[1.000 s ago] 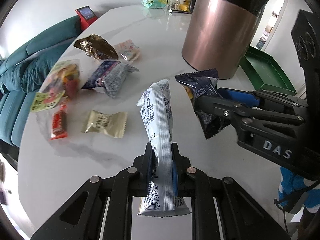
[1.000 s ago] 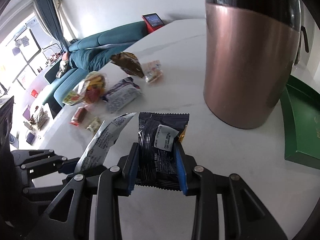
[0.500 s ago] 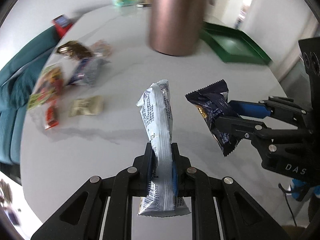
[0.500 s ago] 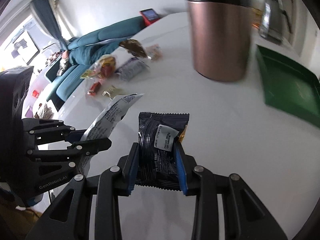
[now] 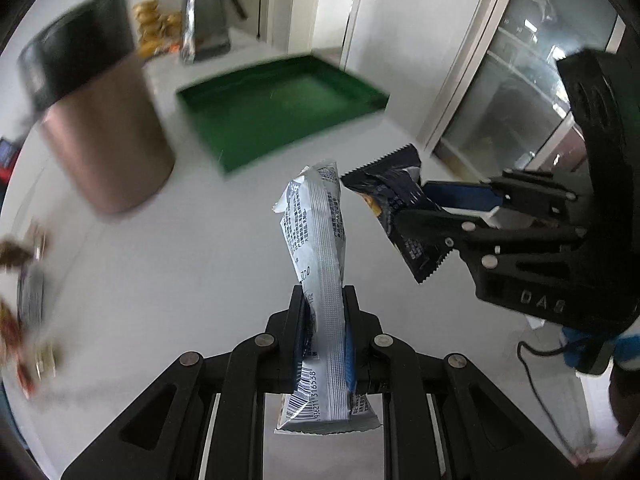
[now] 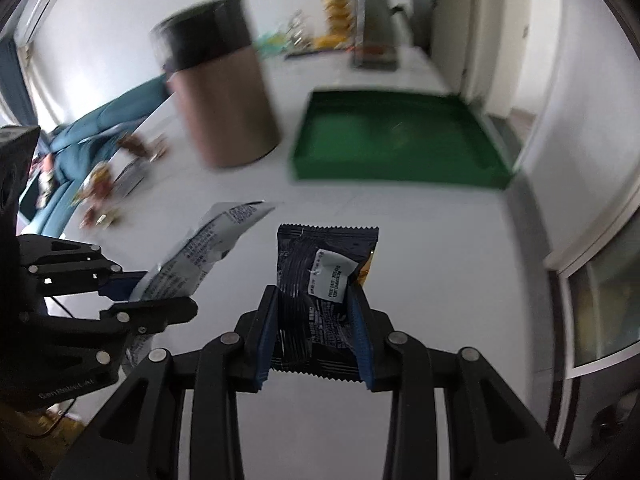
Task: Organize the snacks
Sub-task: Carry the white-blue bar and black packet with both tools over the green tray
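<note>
My left gripper (image 5: pixel 323 300) is shut on a long silver snack packet (image 5: pixel 318 248), held upright above the white table. My right gripper (image 6: pixel 314 300) is shut on a dark navy snack packet (image 6: pixel 320 276). In the left wrist view the right gripper (image 5: pixel 424 216) and its dark packet (image 5: pixel 396 208) are just right of the silver one. In the right wrist view the left gripper (image 6: pixel 160 292) and silver packet (image 6: pixel 200 252) are at the left. An empty green tray (image 5: pixel 280 108) lies ahead, also in the right wrist view (image 6: pixel 400 140).
A copper bin with a black lid (image 5: pixel 100 120) stands left of the tray, also in the right wrist view (image 6: pixel 224 92). Several loose snacks (image 6: pixel 104 184) lie far left on the table. A kettle (image 5: pixel 204 20) stands at the back. A wall and glass door are on the right.
Both grippers have swung to the right with their packets. The green tray has come to the middle of both views, and the bin and loose snacks have slid off to the left.
</note>
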